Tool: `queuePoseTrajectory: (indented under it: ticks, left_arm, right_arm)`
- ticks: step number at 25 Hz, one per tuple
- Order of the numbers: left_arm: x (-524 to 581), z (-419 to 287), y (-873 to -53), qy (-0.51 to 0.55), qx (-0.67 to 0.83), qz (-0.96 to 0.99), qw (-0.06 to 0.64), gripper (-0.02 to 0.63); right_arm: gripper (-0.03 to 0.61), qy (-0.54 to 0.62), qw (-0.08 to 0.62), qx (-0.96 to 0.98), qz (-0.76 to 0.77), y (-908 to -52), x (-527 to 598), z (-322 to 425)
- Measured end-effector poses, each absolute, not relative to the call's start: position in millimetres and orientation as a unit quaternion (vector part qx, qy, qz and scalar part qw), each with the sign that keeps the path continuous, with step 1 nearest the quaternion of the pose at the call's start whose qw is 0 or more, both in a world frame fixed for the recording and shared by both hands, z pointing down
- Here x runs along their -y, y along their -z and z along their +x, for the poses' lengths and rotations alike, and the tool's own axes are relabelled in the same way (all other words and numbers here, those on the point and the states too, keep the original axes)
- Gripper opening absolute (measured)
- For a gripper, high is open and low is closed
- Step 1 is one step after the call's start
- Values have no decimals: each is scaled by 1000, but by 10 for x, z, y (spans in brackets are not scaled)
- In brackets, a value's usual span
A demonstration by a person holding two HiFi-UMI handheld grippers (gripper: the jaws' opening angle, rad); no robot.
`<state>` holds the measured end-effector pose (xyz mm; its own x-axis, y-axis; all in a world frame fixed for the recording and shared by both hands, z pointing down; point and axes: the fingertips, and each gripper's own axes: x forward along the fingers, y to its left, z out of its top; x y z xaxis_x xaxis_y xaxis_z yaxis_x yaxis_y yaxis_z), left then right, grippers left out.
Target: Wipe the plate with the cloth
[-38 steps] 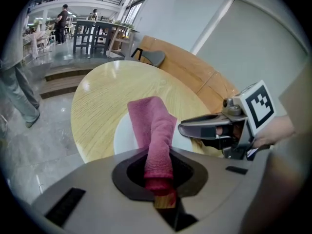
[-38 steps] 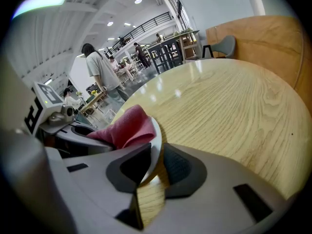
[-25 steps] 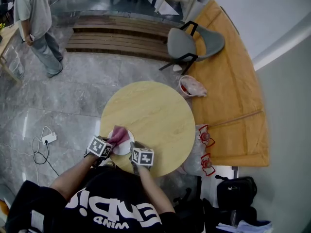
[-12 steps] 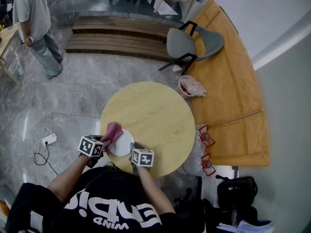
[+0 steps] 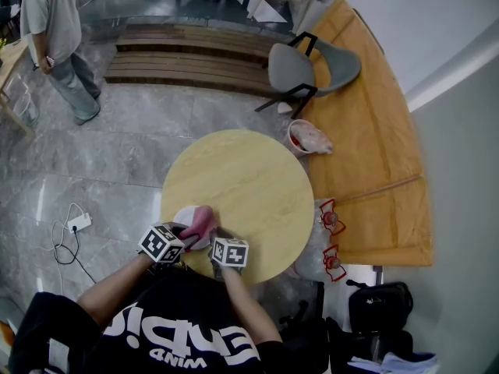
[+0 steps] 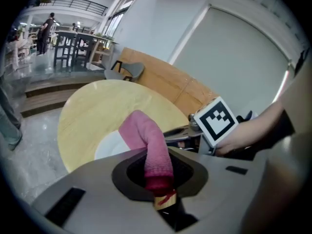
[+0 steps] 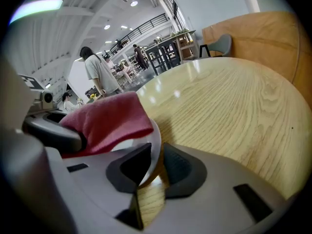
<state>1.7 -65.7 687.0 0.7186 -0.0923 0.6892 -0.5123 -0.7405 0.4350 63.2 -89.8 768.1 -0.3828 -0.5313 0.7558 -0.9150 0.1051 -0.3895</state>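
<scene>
At the round tabletop's near edge, the left gripper pinches the pink cloth over the white plate. The right gripper clamps the plate's rim. Grey stone floor lies around.

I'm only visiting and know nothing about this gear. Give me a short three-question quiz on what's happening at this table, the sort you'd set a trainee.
1. True or false: the left hand-held gripper is shut on the pink cloth.
2. What is the right hand-held gripper clamping? A) a cup B) the rim of the white plate C) a spoon
3. Fill in: the plate rests on a round ____ table.

Key: 1 true; 2 B; 3 wooden.
</scene>
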Motion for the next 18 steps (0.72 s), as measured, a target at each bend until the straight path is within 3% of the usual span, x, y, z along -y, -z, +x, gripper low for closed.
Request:
queuePoseTrajectory:
  ticks: [18]
  left_arm:
    - [278, 247, -7429, -400, 110, 838, 355, 52]
  right_arm:
    - [89, -434, 222, 706, 514, -7661, 903, 641]
